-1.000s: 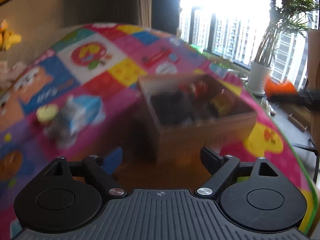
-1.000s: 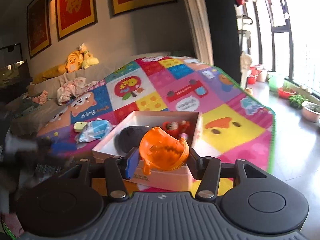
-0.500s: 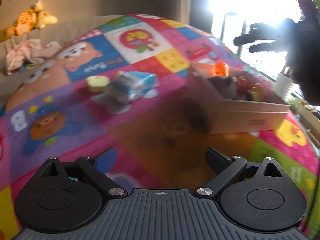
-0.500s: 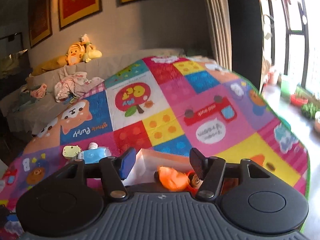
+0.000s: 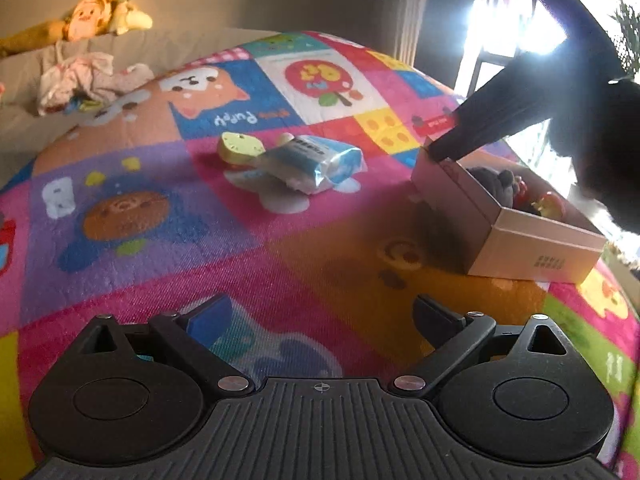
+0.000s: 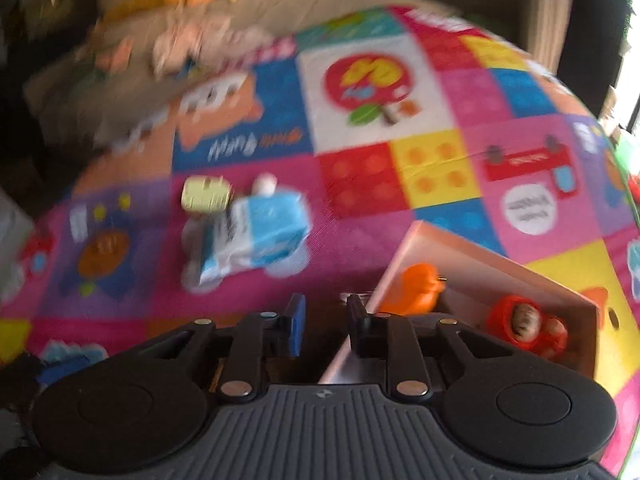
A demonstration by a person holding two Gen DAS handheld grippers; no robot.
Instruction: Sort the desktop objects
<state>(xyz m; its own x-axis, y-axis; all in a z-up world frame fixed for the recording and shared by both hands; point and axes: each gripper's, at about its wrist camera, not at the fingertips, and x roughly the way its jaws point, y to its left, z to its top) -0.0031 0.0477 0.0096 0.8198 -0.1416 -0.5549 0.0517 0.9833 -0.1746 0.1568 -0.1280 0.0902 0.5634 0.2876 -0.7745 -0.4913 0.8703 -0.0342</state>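
Toys sit in the cardboard box [image 6: 472,264] on the colourful mat [image 5: 280,240]: orange toy [image 6: 416,292], red doll [image 6: 524,328]. My right claw [image 6: 326,328], just closing, is nearly together and empty. My left claw [image 5: 320,316] is spread wide, empty. Blue packet [image 5: 312,160] lies apart on the mat.

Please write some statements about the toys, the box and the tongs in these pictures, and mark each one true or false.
1. The orange toy lies inside the cardboard box. True.
2. The blue-and-white packet is in the box. False: it lies on the play mat.
3. The left tongs hold the packet. False: they are open and empty.
4. A pale yellow toy lies beside the packet. True.
5. The right tongs grip nothing. True.
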